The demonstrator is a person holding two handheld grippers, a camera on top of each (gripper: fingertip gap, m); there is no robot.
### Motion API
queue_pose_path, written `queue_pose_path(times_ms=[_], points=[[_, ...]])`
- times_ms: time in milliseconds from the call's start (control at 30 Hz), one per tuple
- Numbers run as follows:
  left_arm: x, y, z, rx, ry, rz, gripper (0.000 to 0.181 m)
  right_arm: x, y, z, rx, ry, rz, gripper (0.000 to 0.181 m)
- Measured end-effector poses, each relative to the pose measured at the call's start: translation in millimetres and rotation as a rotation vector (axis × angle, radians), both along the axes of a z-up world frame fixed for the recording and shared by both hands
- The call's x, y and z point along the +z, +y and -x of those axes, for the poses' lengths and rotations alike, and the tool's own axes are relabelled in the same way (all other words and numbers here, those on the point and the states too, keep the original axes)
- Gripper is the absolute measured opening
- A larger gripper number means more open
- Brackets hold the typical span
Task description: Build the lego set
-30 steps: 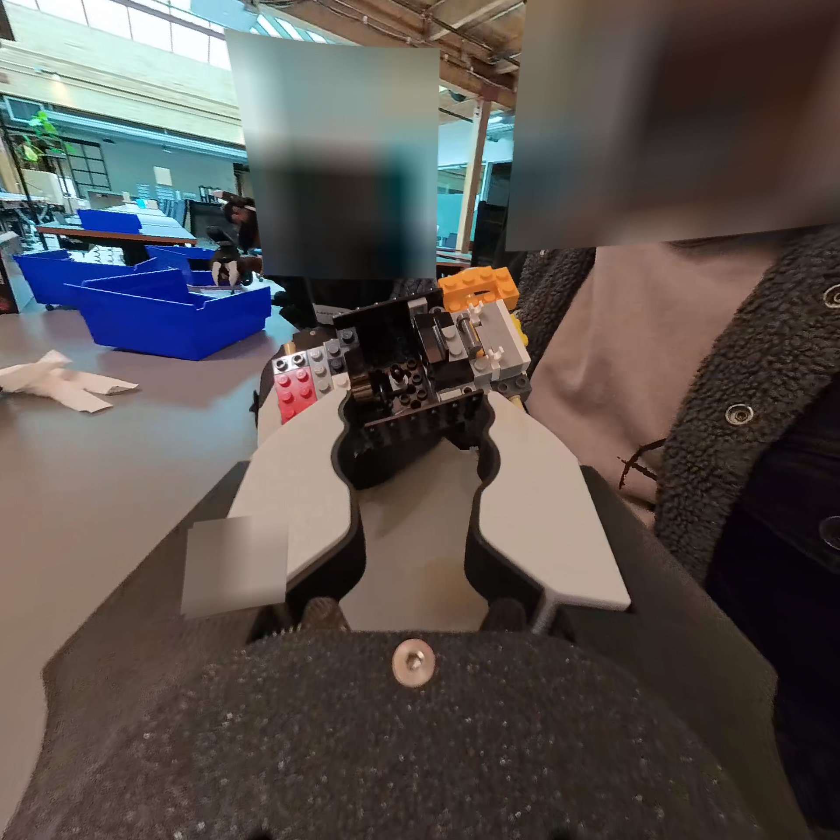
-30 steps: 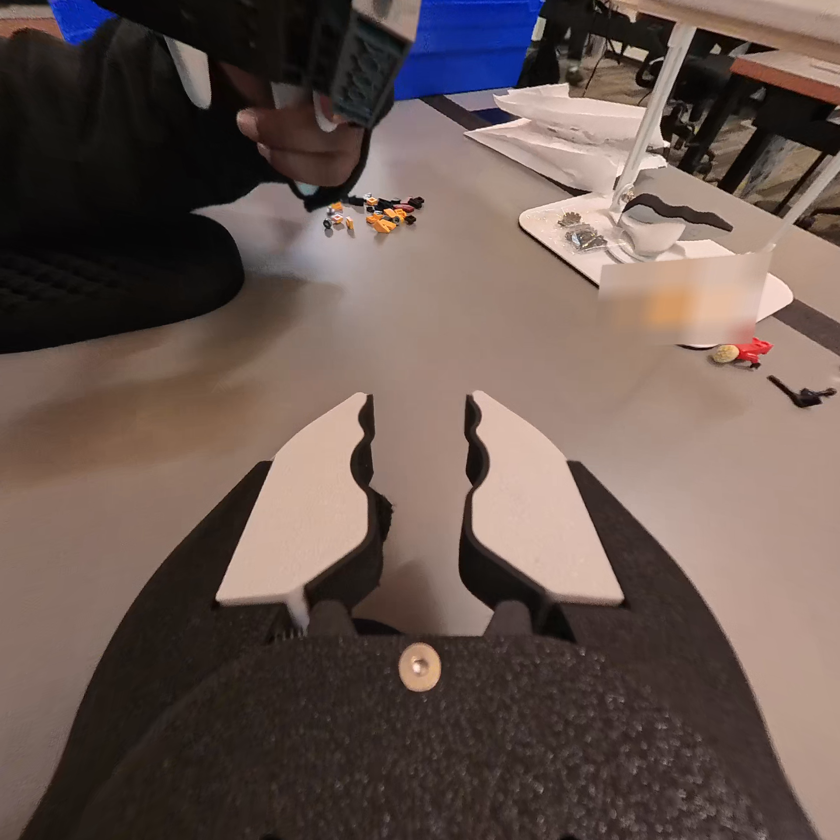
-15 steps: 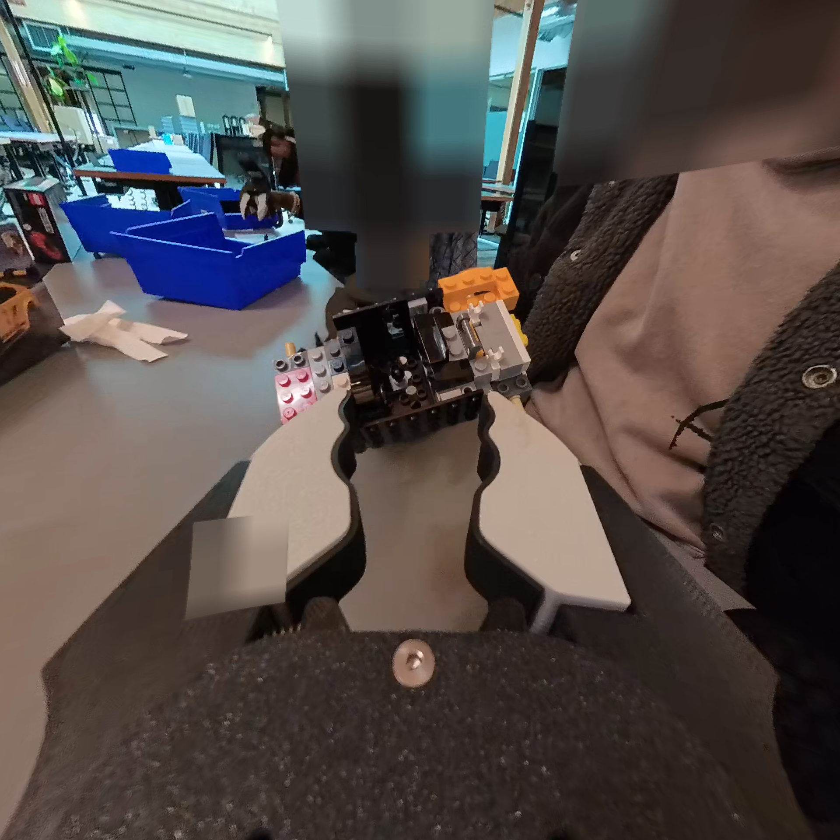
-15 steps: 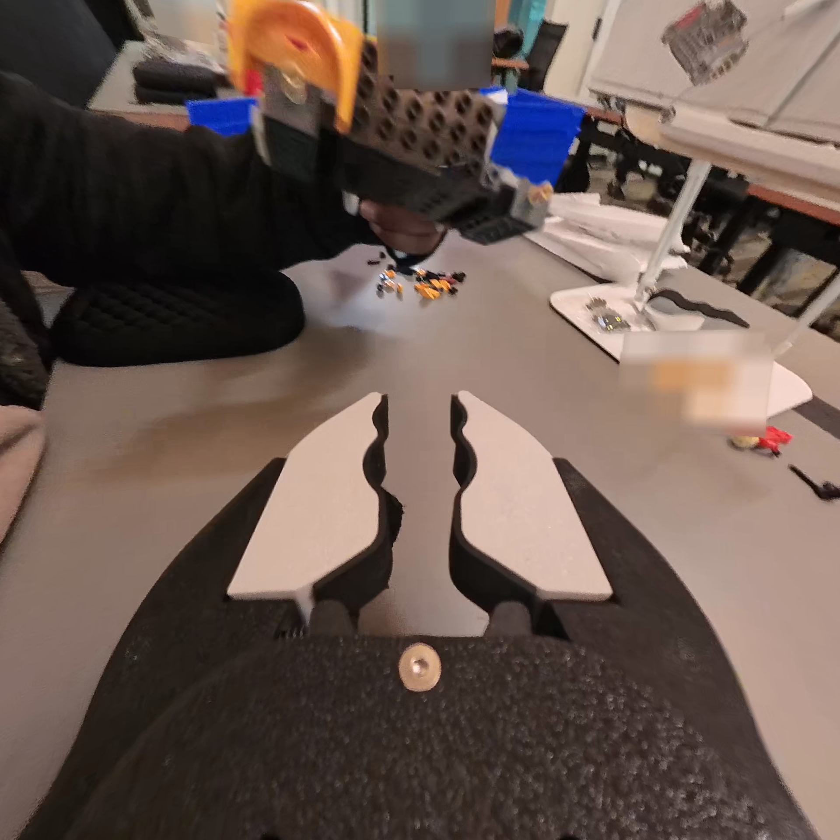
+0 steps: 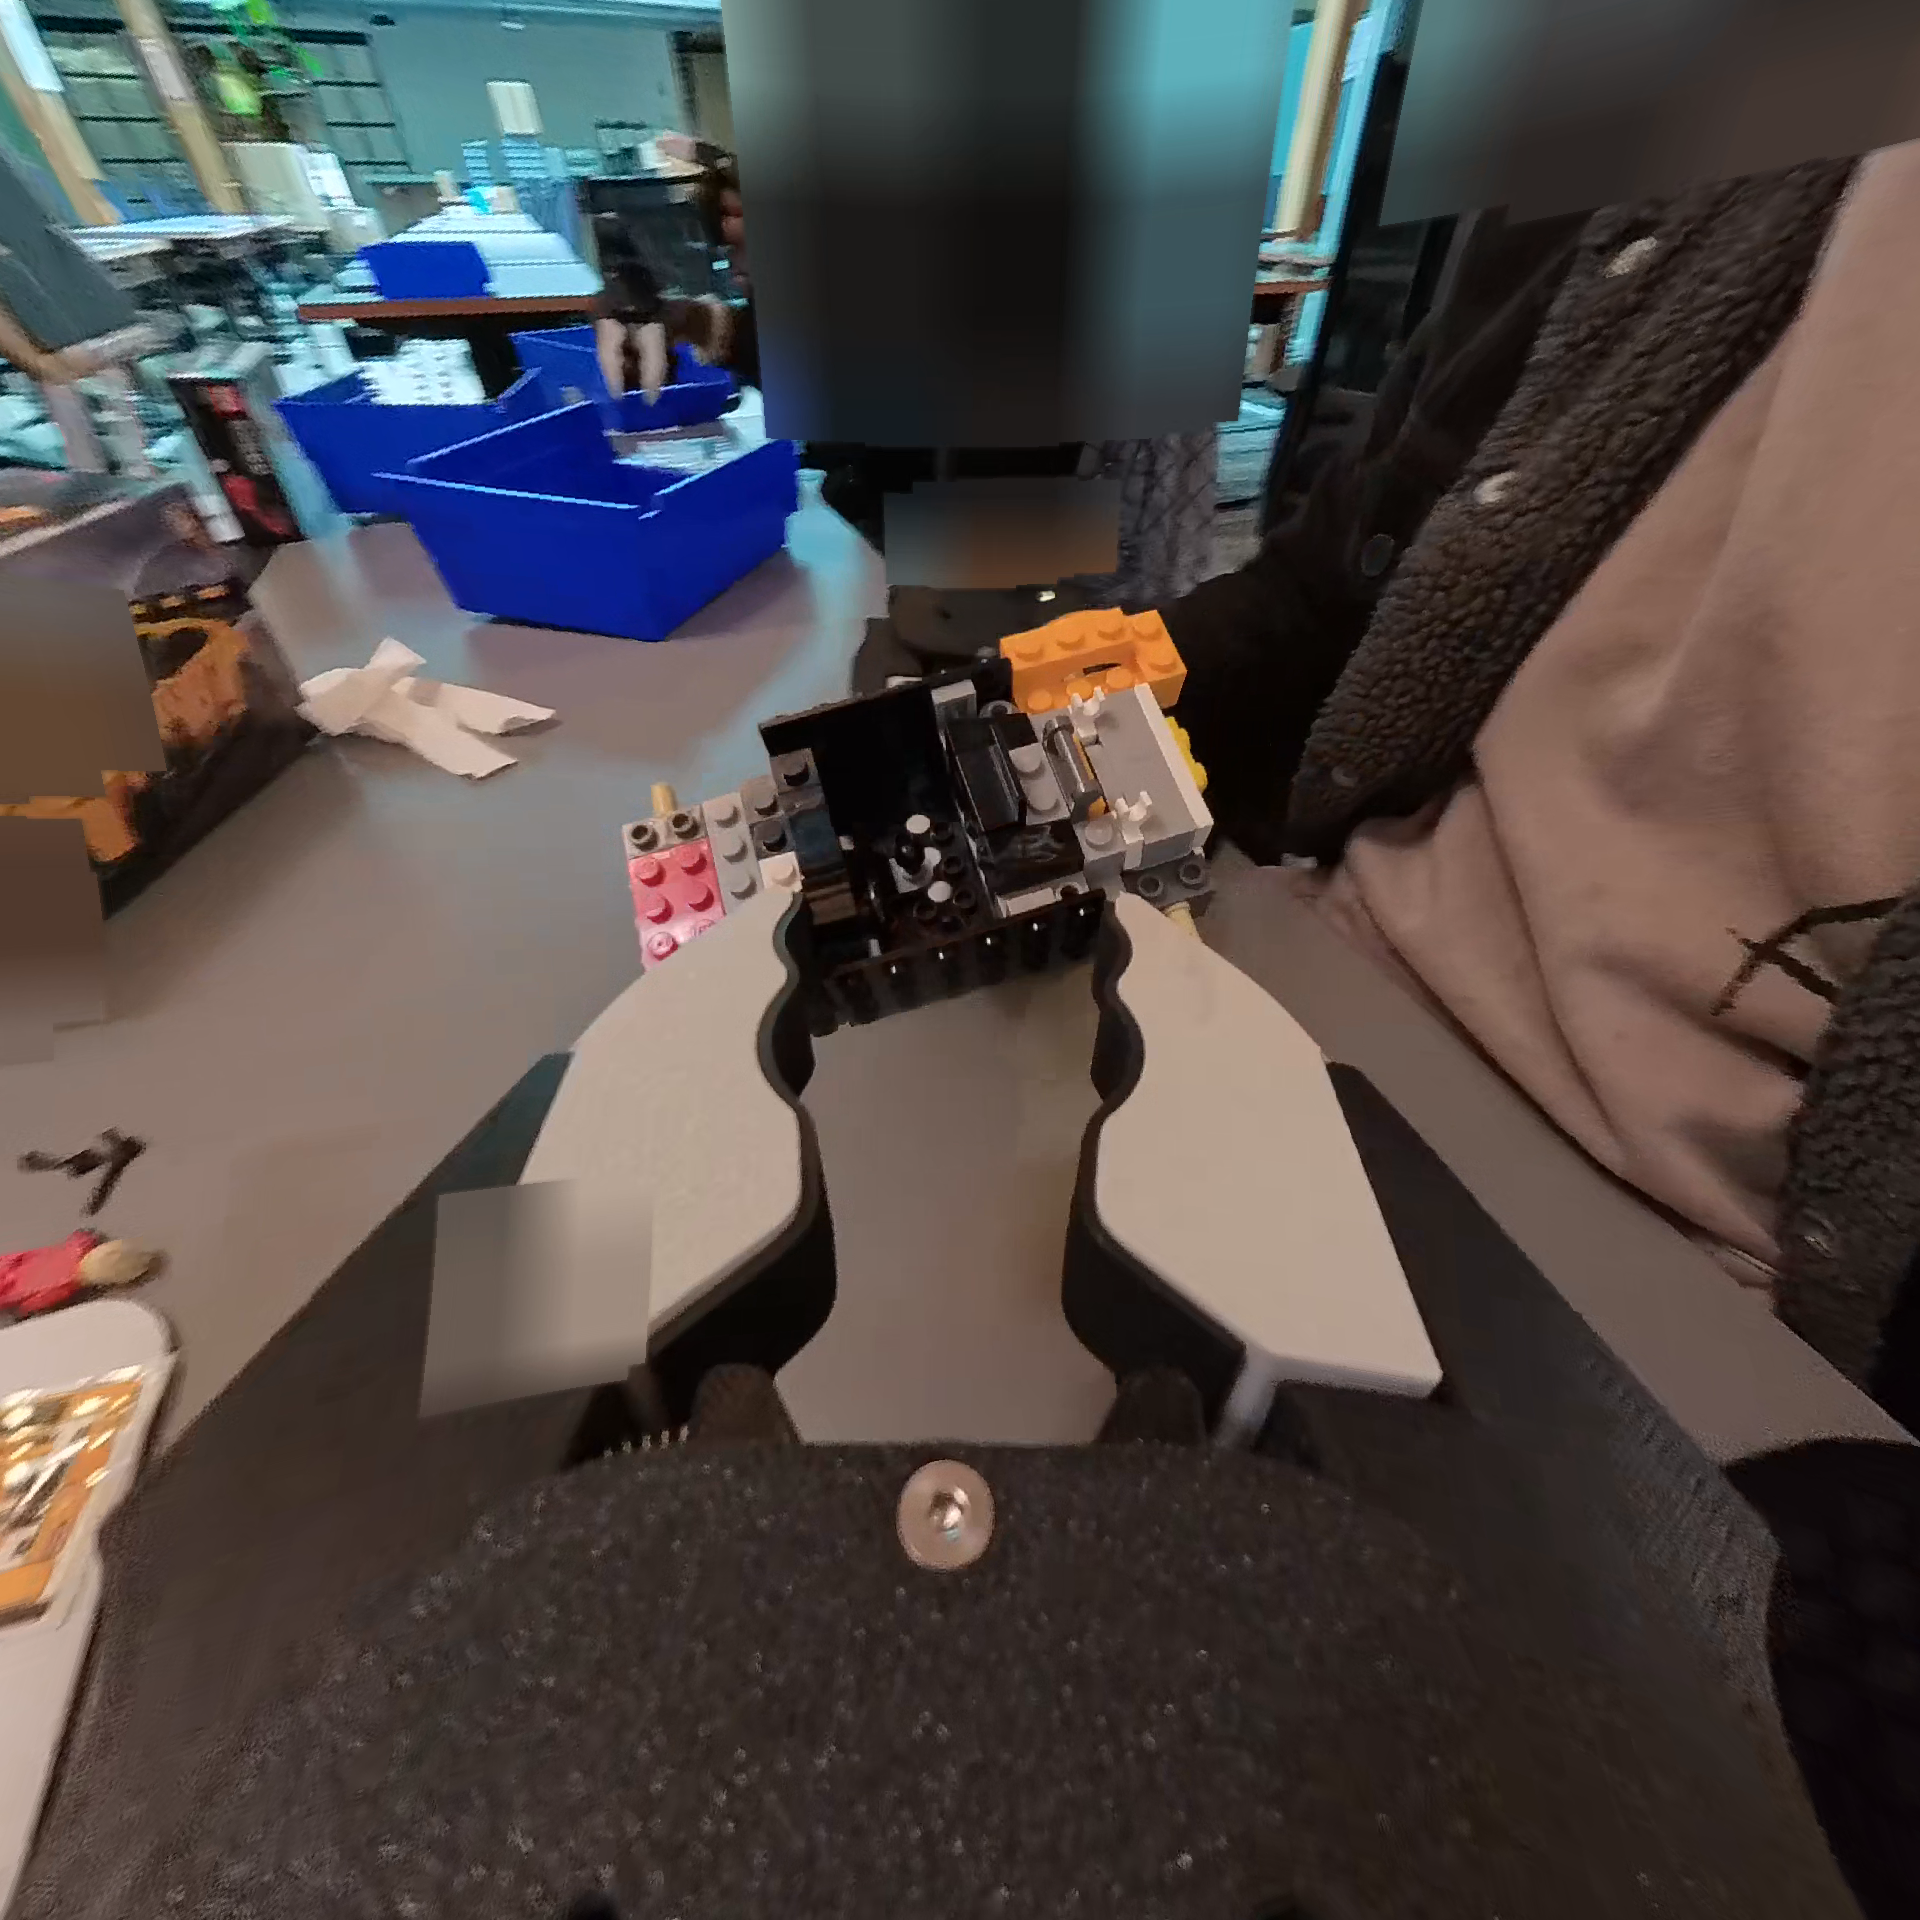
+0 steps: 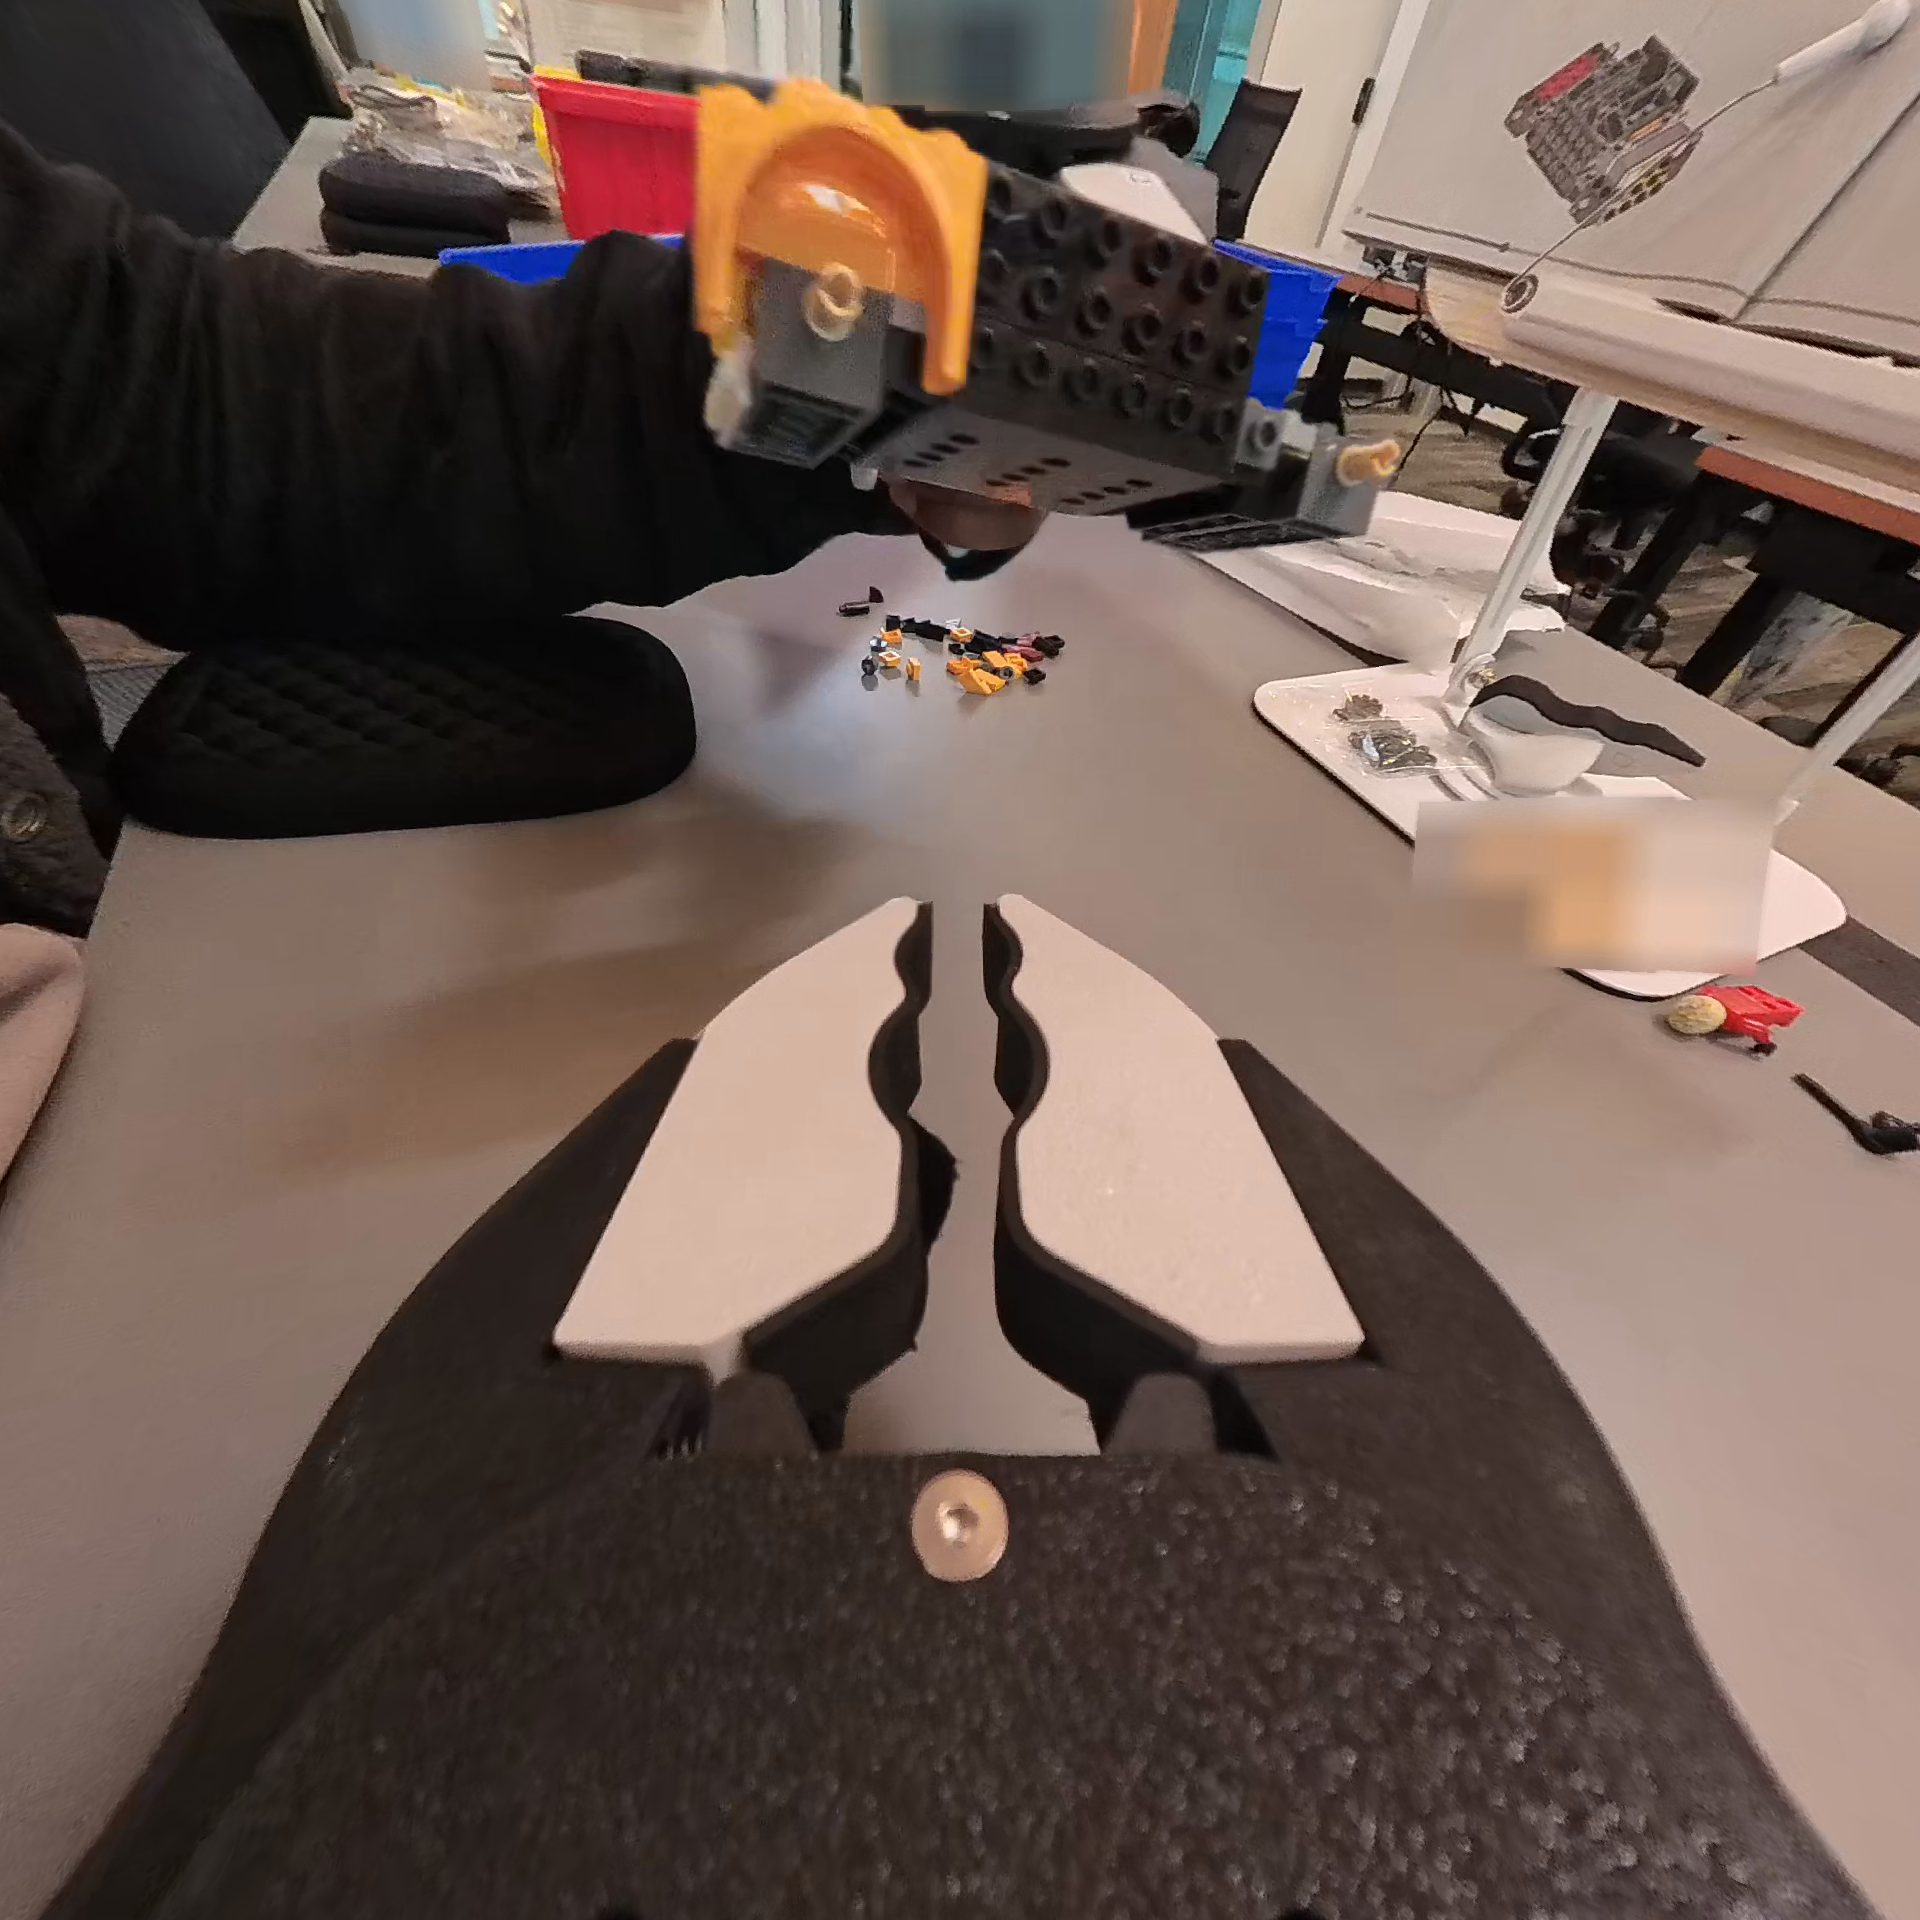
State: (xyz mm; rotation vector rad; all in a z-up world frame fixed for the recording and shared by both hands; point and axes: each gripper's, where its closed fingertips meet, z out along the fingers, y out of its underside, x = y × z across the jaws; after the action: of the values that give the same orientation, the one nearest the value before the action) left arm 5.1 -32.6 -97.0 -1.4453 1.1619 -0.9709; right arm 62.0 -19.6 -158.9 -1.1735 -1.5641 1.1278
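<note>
The left hand-held gripper clamps its fingertips on the black base of the half-built lego model, held up above the grey tabletop. The right hand-held gripper hovers over the tabletop with its jaws nearly together and nothing between them; loose orange and black pieces lie well ahead

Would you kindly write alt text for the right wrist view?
The right gripper, its grey fingers nearly closed and holding nothing, hovers over a grey table. Ahead, a black-and-orange brick model is held up in the air above a small pile of loose orange and black pieces.
</note>
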Motion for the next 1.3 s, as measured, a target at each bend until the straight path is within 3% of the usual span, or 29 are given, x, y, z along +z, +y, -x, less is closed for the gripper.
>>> queue_pose_path(times_ms=[167, 400, 600, 667, 933, 1033, 1133, 1233, 1300], points=[[-5.5, 25.4, 15.6, 0.284, 0.040, -0.001, 0.052, 1.8, 19.1, -1.1, -0.108, 0.007, 0.002, 0.006], [-46.3, 50.7, 44.9, 0.816, 0.166, 0.179, 0.052, 2.2, 45.9, -4.5, -0.253, 0.009, 0.026, 0.010], [-108.1, 46.3, 35.7, 0.975, 0.416, 0.284, 0.052, -5.0, 45.2, -1.2, -0.269, -0.035, -0.037, 0.018], [-120.9, 44.6, 32.1, 0.994, 0.470, 0.303, 0.052, -6.3, 43.8, -0.7, -0.262, -0.041, -0.042, 0.018], [-139.9, 37.5, 23.1, 0.982, 0.434, 0.419, 0.055, -9.0, 43.3, -0.5, -0.258, -0.056, -0.035, 0.018], [-137.1, 29.6, 16.4, 0.902, 0.426, 0.419, 0.071, -9.3, 43.6, -0.5, -0.259, -0.059, -0.037, 0.018], [-122.9, 24.1, 19.2, 0.777, 0.489, 0.289, 0.079, -10.9, 43.5, 0.1, -0.252, -0.076, -0.036, 0.020], [-124.0, 30.8, 33.2, 0.664, 0.635, 0.141, 0.088, -26.7, 41.9, 5.5, -0.219, -0.197, -0.046, 0.034], [-135.7, 36.5, 35.9, 0.551, 0.677, 0.125, 0.097, -37.5, 36.8, 11.9, -0.187, -0.279, -0.055, 0.042]])
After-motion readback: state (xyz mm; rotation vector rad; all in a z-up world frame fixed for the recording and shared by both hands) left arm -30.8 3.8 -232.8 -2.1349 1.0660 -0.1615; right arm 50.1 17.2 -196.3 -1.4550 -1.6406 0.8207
